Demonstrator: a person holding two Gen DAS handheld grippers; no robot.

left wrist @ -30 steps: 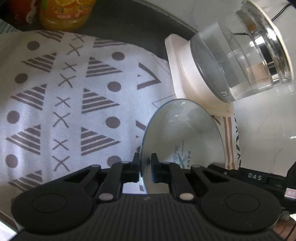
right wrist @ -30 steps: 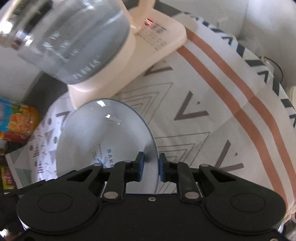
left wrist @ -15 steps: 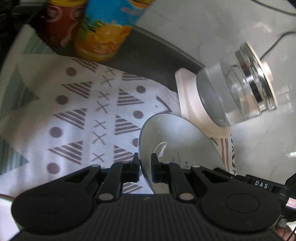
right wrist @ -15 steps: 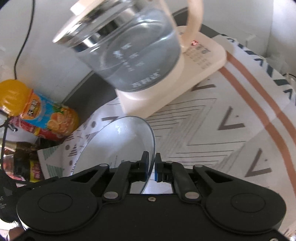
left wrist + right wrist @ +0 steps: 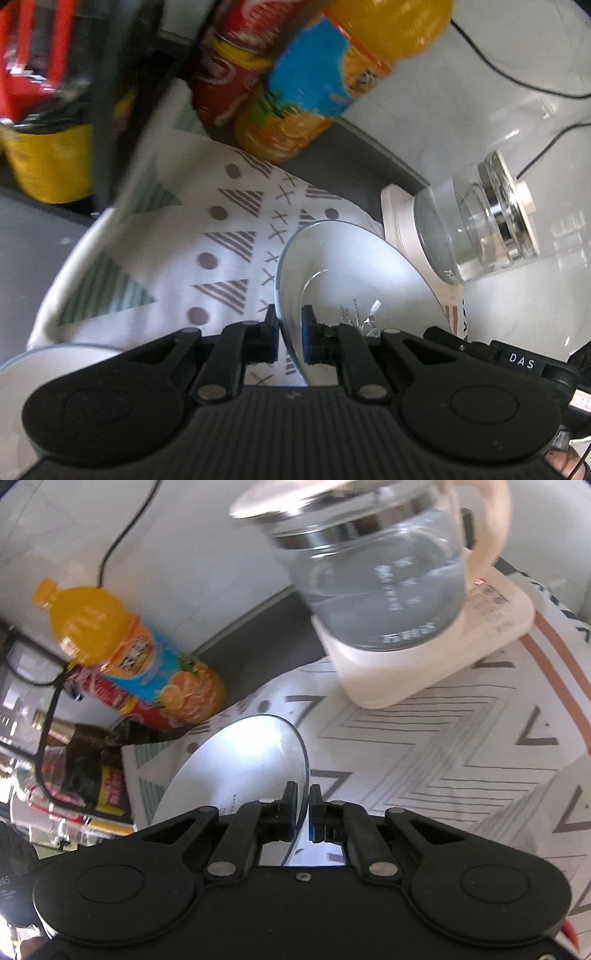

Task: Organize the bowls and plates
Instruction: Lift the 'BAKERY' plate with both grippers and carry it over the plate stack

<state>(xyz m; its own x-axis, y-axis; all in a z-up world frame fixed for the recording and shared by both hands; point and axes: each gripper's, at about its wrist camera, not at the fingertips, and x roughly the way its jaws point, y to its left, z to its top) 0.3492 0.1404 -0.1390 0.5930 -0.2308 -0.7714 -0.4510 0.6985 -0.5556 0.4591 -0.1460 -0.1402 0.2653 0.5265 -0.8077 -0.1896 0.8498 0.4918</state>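
Left gripper point(image 5: 290, 334): clamped on the rim of the plate point(image 5: 354, 277), one black finger on each side of the edge, blue pad showing on the inner side.
Right gripper point(image 5: 303, 810): clamped on the opposite rim of the same plate point(image 5: 240, 760), fingers pressed together with the thin edge between them.
Plate: clear glass, round, with faint printed lettering near its middle; held between the two grippers, tilted, above the cloth point(image 5: 236, 240) and apart from it.
Cloth: white tablecloth with grey triangles, dots and crosses on its left part, and grey chevrons and brown stripes point(image 5: 554, 664) on its right part; it covers the table under the plate.
Kettle point(image 5: 384, 565): glass, with a metal band and pale lid and handle, standing on a cream base point(image 5: 424, 664) at the far right of the cloth, beyond the plate; a small red light shows on the base.
Bottles: an orange juice bottle point(image 5: 332, 74) with a blue label stands at the far left, just off the cloth; a red bottle point(image 5: 236, 66) is right beside it.
Bowl point(image 5: 33, 373): a white rim shows at the near left in the left wrist view, below the left gripper; the rest is hidden.
Cable point(image 5: 122, 535): black, running along the white wall behind the bottles.
Left edge: dark shelf with red and yellow packets point(image 5: 107, 794), blurred.
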